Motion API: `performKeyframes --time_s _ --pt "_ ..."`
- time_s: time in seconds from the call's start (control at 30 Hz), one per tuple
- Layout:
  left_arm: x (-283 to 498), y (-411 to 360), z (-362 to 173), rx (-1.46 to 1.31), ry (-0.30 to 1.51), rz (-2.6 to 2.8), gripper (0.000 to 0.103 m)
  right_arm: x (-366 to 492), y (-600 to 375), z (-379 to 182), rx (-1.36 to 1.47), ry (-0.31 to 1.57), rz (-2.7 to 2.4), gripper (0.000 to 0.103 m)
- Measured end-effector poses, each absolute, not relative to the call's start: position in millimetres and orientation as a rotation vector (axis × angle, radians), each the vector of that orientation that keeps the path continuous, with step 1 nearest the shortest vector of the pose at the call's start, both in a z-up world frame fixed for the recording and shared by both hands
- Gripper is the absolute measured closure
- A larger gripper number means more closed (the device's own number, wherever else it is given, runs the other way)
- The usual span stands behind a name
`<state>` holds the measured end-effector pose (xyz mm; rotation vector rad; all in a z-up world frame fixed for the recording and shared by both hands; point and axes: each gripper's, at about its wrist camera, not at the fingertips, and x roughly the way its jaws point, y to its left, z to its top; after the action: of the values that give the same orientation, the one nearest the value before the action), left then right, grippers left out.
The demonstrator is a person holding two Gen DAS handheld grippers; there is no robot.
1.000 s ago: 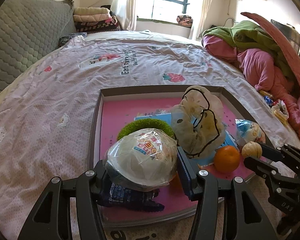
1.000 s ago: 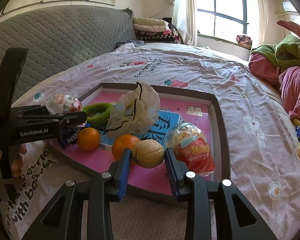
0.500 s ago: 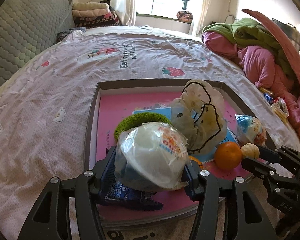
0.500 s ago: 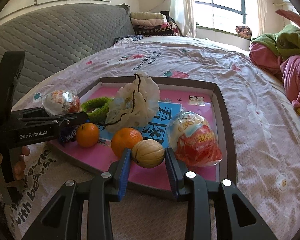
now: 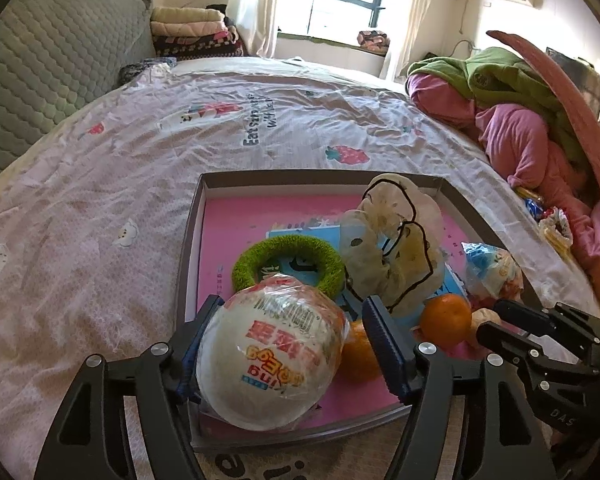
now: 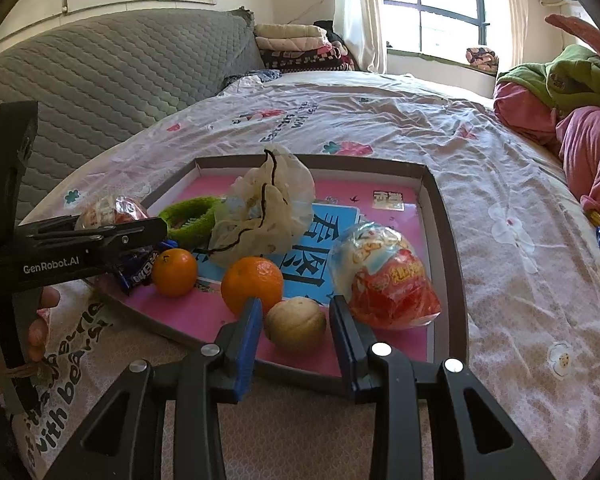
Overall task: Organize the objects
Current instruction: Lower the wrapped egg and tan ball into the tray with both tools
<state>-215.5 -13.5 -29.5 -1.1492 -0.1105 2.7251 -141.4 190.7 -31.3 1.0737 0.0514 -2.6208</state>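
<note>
A shallow tray (image 5: pixel 192 240) with a pink floor lies on the bed. My left gripper (image 5: pixel 290 346) is shut on a white wrapped snack ball (image 5: pixel 268 360) held above the tray's near left corner. My right gripper (image 6: pixel 296 326) has its jaws apart around a walnut (image 6: pixel 295 323) that rests on the tray floor near the front edge; neither pad touches it. In the tray are two oranges (image 6: pixel 252 284) (image 6: pixel 175 271), a green ring (image 6: pixel 190 218), a crumpled plastic bag (image 6: pixel 268 210), a red-and-white wrapped snack (image 6: pixel 384 276) and a blue candy wrapper (image 6: pixel 140 274).
The tray (image 6: pixel 444 216) sits on a pink printed bedsheet (image 5: pixel 100 200). A grey quilted headboard (image 6: pixel 100 80) stands at the left. Pink and green bedding (image 5: pixel 520 120) is heaped at the right, with small wrapped snacks (image 5: pixel 552 220) beside it.
My left gripper has lifted and turned the snack ball, so its printed label faces me. My right gripper's jaws have opened off the walnut, which now rests on the tray.
</note>
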Motion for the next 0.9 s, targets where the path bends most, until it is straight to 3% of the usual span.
performKeyframes --time_s 0.33,0.7,0.77,0.9 --pt "-206 -14 -16 -1.114 -0.129 2.757 0.028 -136 192 -17 1.012 0.051 -2.650 0.061" --pt "-195 -13 2 -1.033 -0.122 2.796 0.026 -133 194 -9 0.967 0.042 -2.685 0.048" --pt "-193 -14 5 -1.015 -0.133 2.806 0.025 -132 193 -8 0.956 0.040 -2.682 0.042" --pt "-186 -17 14 -0.986 -0.161 2.828 0.024 -128 191 -4 0.922 0.047 -2.686 0.041"
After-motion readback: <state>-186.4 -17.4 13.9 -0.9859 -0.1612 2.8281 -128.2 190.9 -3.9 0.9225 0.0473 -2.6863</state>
